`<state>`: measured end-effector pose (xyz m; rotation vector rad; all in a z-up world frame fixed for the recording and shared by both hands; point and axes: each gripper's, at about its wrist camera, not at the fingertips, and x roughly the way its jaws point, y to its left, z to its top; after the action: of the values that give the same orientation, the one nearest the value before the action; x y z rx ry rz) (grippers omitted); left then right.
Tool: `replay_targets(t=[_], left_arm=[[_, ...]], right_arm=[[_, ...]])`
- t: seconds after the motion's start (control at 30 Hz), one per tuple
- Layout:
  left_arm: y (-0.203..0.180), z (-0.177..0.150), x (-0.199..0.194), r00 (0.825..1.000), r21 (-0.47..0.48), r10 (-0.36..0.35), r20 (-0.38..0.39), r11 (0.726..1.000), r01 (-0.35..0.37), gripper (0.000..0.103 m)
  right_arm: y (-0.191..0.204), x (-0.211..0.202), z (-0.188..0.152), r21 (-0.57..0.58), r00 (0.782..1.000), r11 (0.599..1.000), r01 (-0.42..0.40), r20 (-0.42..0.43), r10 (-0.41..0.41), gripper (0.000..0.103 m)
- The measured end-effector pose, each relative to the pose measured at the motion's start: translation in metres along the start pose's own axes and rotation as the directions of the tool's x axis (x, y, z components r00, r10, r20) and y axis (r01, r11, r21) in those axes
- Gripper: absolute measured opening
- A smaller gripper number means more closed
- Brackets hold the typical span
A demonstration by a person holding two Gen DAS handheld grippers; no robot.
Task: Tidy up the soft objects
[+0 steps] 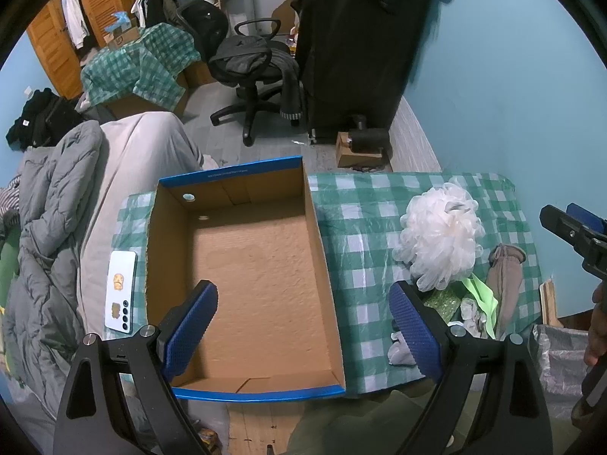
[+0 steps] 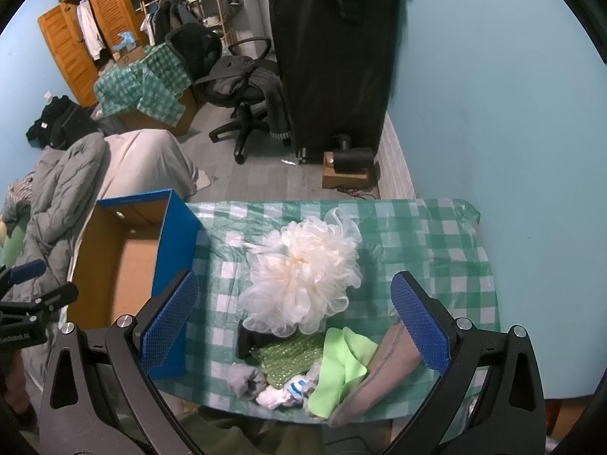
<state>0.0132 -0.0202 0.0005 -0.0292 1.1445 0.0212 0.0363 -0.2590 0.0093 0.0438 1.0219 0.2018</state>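
An empty cardboard box (image 1: pixel 250 261) with blue rims sits on the left of the green-checked table (image 1: pixel 364 204); it also shows in the right wrist view (image 2: pixel 114 261). My left gripper (image 1: pixel 303 322) is open above the box's near right wall. A white mesh bath pouf (image 2: pixel 303 276) lies right of the box, and also shows in the left wrist view (image 1: pixel 440 239). Near the front edge lie a lime green cloth (image 2: pixel 341 367), a grey-brown sock (image 2: pixel 383 375), a green beaded pad (image 2: pixel 288 360) and small white and grey bundles (image 2: pixel 265 386). My right gripper (image 2: pixel 294 322) is open and empty above this pile.
A white phone (image 1: pixel 121 292) lies left of the box at the table's edge. A bed with a grey duvet (image 1: pixel 57 235) is at the left. An office chair (image 1: pixel 254 68) and a tall black cabinet (image 1: pixel 356 45) stand behind. A blue wall borders the right.
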Motion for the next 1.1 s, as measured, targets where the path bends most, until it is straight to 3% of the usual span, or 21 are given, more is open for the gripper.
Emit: replay_targets(t=[1.1], left_arm=[[-0.0018, 0.0009, -0.0008, 1.000, -0.001, -0.004, 0.002, 1.000, 0.004, 0.093]], right_arm=[[-0.0030, -0.0001, 0.0004, 0.001, 1.000, 1.000, 0.000, -0.006, 0.000, 0.101]])
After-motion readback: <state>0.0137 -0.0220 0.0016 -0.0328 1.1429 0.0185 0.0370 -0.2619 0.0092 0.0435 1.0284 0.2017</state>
